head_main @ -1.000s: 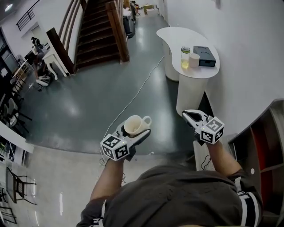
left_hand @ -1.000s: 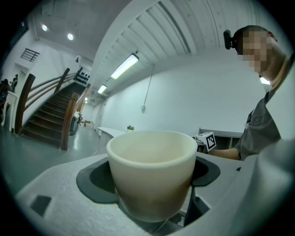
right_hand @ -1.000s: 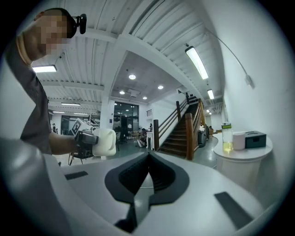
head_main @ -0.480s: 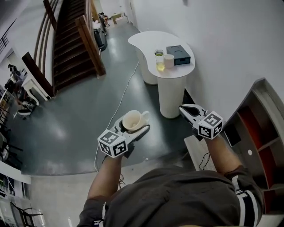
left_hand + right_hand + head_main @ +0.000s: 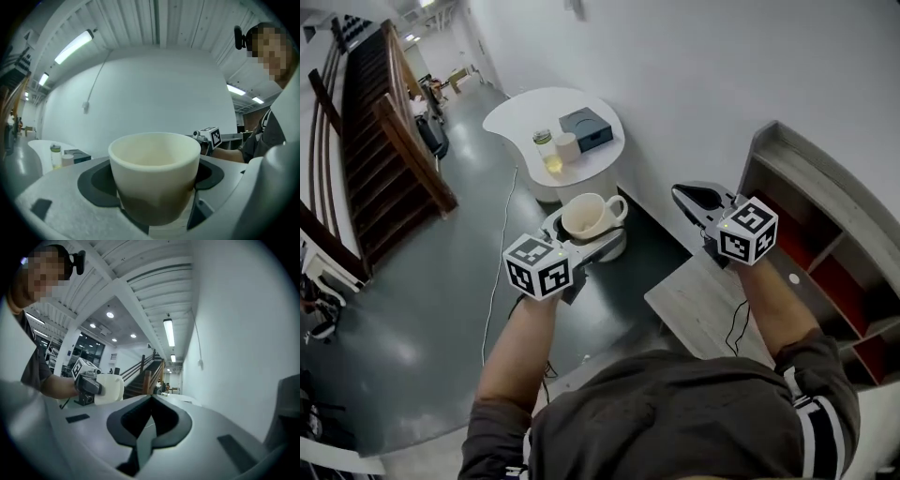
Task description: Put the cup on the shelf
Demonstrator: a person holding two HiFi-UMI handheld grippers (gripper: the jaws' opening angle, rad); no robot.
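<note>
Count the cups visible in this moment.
2. One cream cup sits in the jaws of the left gripper; a small white cup stands on the white table beside a jar. Others may be hidden in the shelf, which is partly out of view.

The cup (image 5: 584, 215) sits in the left gripper (image 5: 592, 232), left of the right gripper (image 5: 688, 197); the shelf (image 5: 814, 186) stands right, a table (image 5: 517, 114) behind.

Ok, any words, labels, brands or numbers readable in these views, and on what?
None can be read.
The cup is plain on the side that shows.
The left marker cube and the right marker cube carry black-and-white square patterns only, no letters or digits.
The jar and the dark box on the white table are too small to tell.
</note>
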